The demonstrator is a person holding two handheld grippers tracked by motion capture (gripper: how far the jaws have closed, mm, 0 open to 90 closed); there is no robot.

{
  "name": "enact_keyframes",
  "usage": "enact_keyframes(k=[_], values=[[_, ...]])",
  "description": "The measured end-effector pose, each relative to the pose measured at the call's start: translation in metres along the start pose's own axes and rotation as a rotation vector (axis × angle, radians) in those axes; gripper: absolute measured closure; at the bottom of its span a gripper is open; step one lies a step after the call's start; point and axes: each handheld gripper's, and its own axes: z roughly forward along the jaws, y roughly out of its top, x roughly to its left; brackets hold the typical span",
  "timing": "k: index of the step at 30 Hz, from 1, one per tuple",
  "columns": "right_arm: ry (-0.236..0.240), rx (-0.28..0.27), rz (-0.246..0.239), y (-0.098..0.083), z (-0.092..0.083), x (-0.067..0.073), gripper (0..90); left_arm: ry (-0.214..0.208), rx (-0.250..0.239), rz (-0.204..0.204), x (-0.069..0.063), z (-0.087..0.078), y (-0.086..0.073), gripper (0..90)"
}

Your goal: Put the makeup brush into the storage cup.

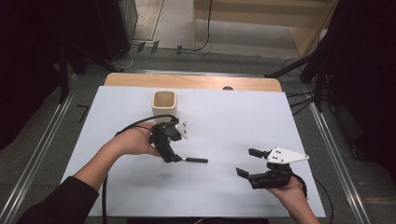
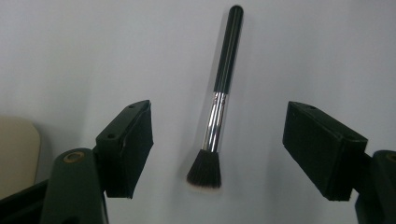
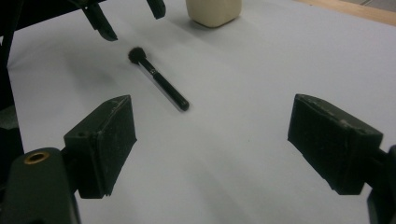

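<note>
A makeup brush point(image 2: 220, 100) with a black handle, silver ferrule and dark bristles lies flat on the white table cover point(image 1: 224, 121). My left gripper point(image 2: 218, 140) points down over it and is open, one jaw on each side of the bristle end, neither touching. In the high view the left gripper point(image 1: 173, 157) hides the bristles, and the brush handle point(image 1: 195, 160) sticks out to its right. My right gripper point(image 1: 246, 162) is open and holds nothing, off to the right of the handle tip. From the right gripper point(image 3: 212, 140) the brush point(image 3: 159, 79) lies ahead and to the left.
A cream square cup point(image 1: 164, 103) stands upright behind the left gripper, open mouth up; the cup point(image 3: 214, 11) also shows at the top of the right gripper view. A bare wooden table edge point(image 1: 191, 81) runs along the back. A black cable point(image 1: 135, 125) trails from the left gripper.
</note>
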Motion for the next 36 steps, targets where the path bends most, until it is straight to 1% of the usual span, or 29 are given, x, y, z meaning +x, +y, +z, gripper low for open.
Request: enact_keyframes(k=[2,4,5,8,9,11,14,16,17,18,19,20,21,23,24,26,27,28,29,30,33,34,36], values=[[-0.001,0.002,0.0,0.0,0.0,0.0,16.0,-0.019,0.016,0.011,-0.001,0.003,0.002,25.9],[-0.001,0.005,-0.002,0.0,0.0,0.0,16.0,-0.03,0.042,0.041,-0.002,0.006,0.004,26.7],[-0.001,0.005,-0.002,0.0,0.0,0.0,16.0,-0.03,0.042,0.041,-0.002,0.006,0.004,26.8],[-0.002,0.007,-0.002,0.0,0.0,0.0,16.0,-0.032,0.058,0.065,-0.002,0.01,0.006,27.3],[-0.002,0.007,-0.002,0.0,0.0,0.0,16.0,-0.032,0.058,0.065,-0.002,0.01,0.006,27.3],[-0.002,0.009,-0.002,0.0,0.0,0.0,16.0,-0.04,0.077,0.087,-0.001,0.011,0.007,27.2],[-0.006,0.011,-0.002,0.0,0.0,0.0,16.1,-0.058,0.086,0.081,0.002,0.016,0.007,26.4],[-0.006,0.01,0.0,0.0,0.001,0.0,16.1,-0.061,0.089,0.078,0.002,0.017,0.007,26.2],[-0.004,0.011,0.002,-0.001,0.001,0.0,16.1,-0.065,0.095,0.088,0.003,0.02,0.007,25.5],[-0.004,0.011,0.002,-0.001,0.001,0.0,16.1,-0.065,0.095,0.088,0.003,0.02,0.007,25.2],[-0.005,0.011,0.001,-0.001,0.001,0.0,16.1,-0.072,0.105,0.079,0.003,0.021,0.008,25.2],[-0.005,0.011,0.003,-0.001,0.001,0.0,16.1,-0.067,0.111,0.095,0.003,0.024,0.008,24.7],[-0.005,0.011,0.003,0.0,0.001,0.0,16.1,-0.063,0.123,0.1,0.003,0.025,0.008,24.9],[-0.005,0.01,0.003,0.0,0.001,0.0,16.1,-0.065,0.123,0.098,0.002,0.026,0.009,25.0],[-0.006,0.011,0.002,0.0,0.001,0.0,16.1,-0.065,0.128,0.103,0.003,0.029,0.008,25.4],[-0.007,0.012,0.001,0.0,0.001,0.0,16.1,-0.067,0.126,0.097,0.002,0.03,0.008,25.5],[-0.007,0.012,0.001,0.0,0.001,0.0,16.1,-0.065,0.13,0.103,0.003,0.031,0.008,25.6],[-0.007,0.012,0.0,0.0,0.001,0.0,16.1,-0.063,0.127,0.095,0.003,0.033,0.008,26.1],[-0.007,0.012,0.0,0.0,0.001,0.0,16.1,-0.061,0.133,0.096,0.003,0.034,0.008,26.1],[-0.006,0.012,-0.001,0.0,0.001,0.0,16.1,-0.049,0.134,0.093,0.003,0.037,0.008,27.1],[-0.006,0.013,0.0,0.0,0.001,0.0,16.1,-0.054,0.129,0.095,0.003,0.042,0.008,30.3],[-0.006,0.013,0.0,0.0,0.001,0.0,16.1,-0.053,0.129,0.089,0.003,0.043,0.008,30.4],[-0.006,0.013,-0.002,0.0,0.001,0.0,16.1,-0.061,0.135,0.093,0.003,0.046,0.006,31.4]])
